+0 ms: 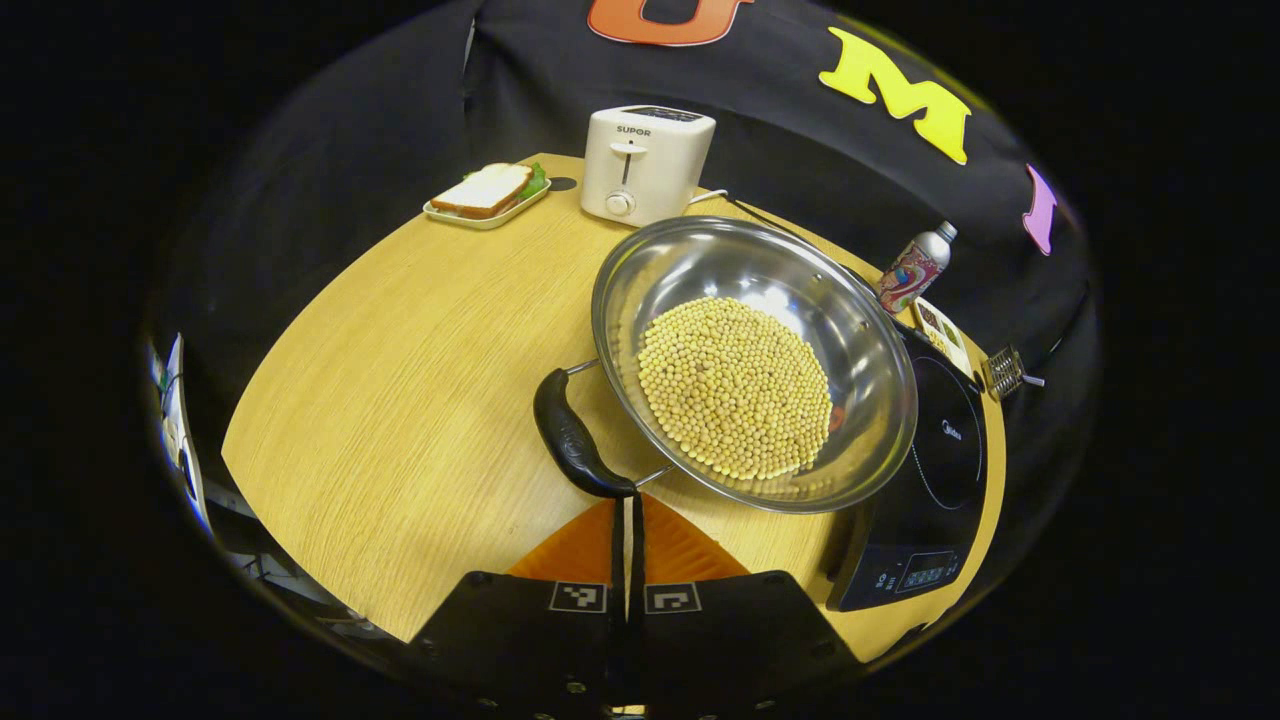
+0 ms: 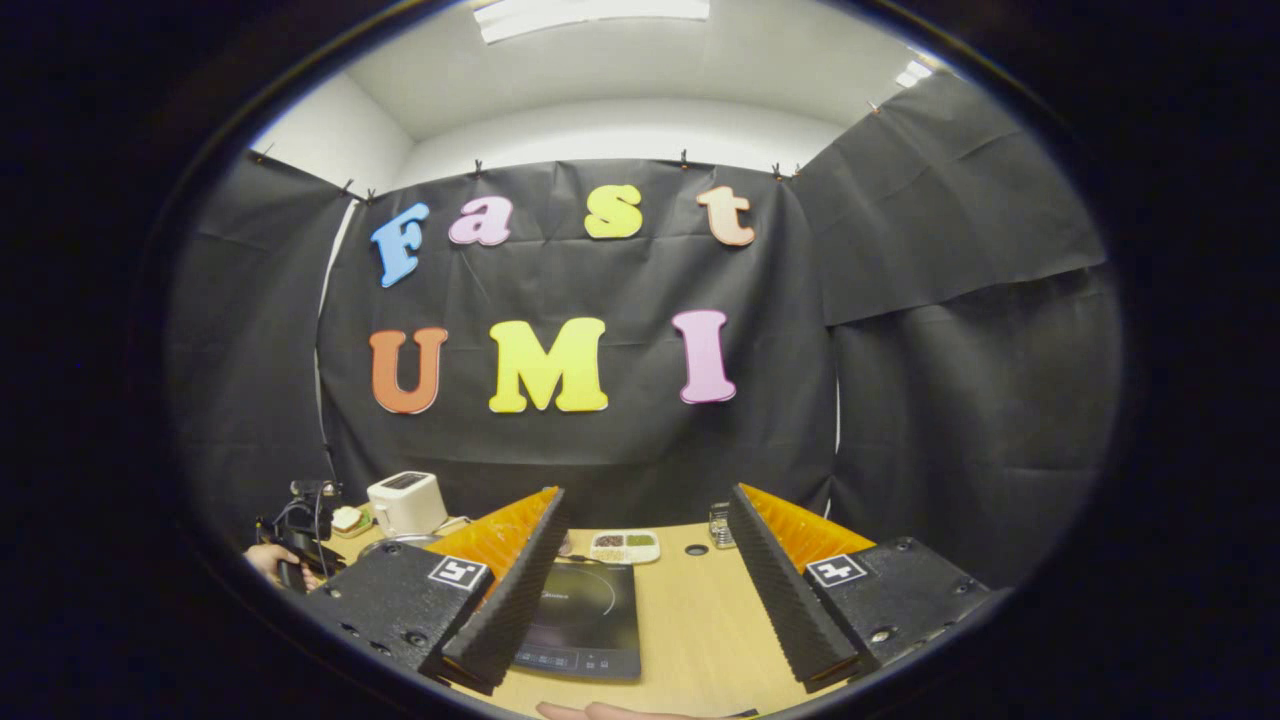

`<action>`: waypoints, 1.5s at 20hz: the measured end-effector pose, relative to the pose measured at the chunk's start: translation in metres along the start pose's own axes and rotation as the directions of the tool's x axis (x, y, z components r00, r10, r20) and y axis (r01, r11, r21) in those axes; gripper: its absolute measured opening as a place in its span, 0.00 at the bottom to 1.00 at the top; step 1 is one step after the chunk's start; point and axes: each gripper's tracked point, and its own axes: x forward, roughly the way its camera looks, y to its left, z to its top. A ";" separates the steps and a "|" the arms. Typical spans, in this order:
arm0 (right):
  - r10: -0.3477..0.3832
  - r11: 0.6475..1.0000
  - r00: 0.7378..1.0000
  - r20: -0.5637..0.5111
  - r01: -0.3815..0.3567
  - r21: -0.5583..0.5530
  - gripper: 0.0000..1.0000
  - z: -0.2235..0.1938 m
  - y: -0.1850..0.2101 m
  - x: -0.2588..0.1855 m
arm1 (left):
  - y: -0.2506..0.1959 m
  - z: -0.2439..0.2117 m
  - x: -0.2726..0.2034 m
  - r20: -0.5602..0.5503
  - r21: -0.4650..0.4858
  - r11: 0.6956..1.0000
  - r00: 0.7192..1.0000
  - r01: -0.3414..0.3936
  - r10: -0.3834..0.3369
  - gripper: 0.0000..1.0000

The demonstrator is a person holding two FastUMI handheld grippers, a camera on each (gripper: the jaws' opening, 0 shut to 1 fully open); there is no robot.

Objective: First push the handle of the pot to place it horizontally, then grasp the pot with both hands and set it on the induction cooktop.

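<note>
Pot partly overlapping induction cooktop.

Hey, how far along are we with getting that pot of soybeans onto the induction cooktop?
Early stage. The pot sits on the table, its far edge overlapping the induction cooktop, not centred on it. In hand: the left gripper, fingers together, is against the pot's black handle, the push step. The right gripper hangs open above the cooktop, holding nothing. Left: the two-handed grasp and placing.

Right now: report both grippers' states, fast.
Left gripper: shut, empty, tips at the pot handle.
Right gripper: open, empty, above the induction cooktop.
</note>
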 end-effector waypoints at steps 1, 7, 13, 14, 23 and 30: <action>0.006 1.000 1.000 -0.001 -0.006 -0.004 0.96 0.000 0.003 -0.001 | 0.003 0.000 0.001 0.000 0.002 1.000 1.000 -0.004 0.004 0.00; 0.012 1.000 0.999 0.045 -0.013 0.012 0.96 0.013 0.009 -0.003 | 0.017 0.014 0.009 -0.004 0.004 1.000 1.000 -0.009 0.009 0.00; 0.012 1.000 0.998 0.055 -0.012 -0.015 0.96 0.013 0.014 0.008 | 0.029 0.025 0.013 -0.031 0.023 1.000 1.000 0.004 -0.003 0.00; 0.000 1.000 0.998 0.059 0.001 -0.020 0.96 0.013 0.012 0.011 | 0.033 0.029 0.016 -0.028 0.030 1.000 1.000 0.000 0.001 0.00; -0.039 0.998 0.997 0.073 0.043 -0.055 0.96 0.008 0.020 0.039 | 0.050 0.065 0.038 -0.057 0.054 0.998 0.998 -0.024 0.027 0.00; -0.056 0.998 0.998 0.003 0.056 -0.034 1.00 -0.019 0.030 0.067 | 0.050 0.094 0.051 -0.071 0.023 1.000 0.997 -0.005 0.007 0.00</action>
